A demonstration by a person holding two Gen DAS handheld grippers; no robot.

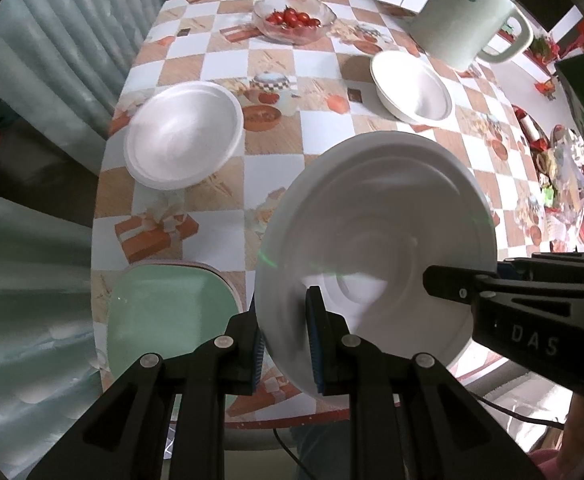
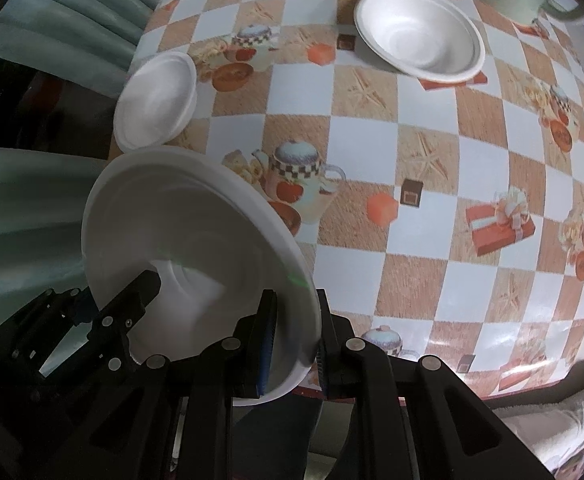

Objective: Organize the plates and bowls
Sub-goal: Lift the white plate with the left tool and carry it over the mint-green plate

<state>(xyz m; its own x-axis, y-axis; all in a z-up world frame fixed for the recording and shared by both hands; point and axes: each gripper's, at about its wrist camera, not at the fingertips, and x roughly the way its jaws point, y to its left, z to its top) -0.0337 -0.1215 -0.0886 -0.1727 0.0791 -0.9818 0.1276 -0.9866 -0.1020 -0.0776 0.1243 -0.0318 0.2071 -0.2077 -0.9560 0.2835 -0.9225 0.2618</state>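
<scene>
A white foam plate [image 1: 376, 248] is held tilted above the near edge of the table. My left gripper [image 1: 285, 346] is shut on its near rim. My right gripper [image 2: 292, 354] is shut on the opposite rim of the same plate [image 2: 195, 236]; its black finger shows in the left wrist view [image 1: 448, 280]. A white foam bowl [image 1: 183, 134] sits at the table's left, also in the right wrist view [image 2: 155, 100]. A second white bowl [image 1: 412, 86] sits further back right, also in the right wrist view [image 2: 420, 36]. A green square plate [image 1: 163, 320] lies near the left front edge.
A glass bowl of cherry tomatoes [image 1: 294, 18] stands at the far end of the checkered tablecloth [image 1: 292, 128]. A large pale green pitcher [image 1: 468, 12] stands at the far right. Clutter lies along the right edge [image 1: 564, 184]. A curtain [image 1: 51, 60] hangs at left.
</scene>
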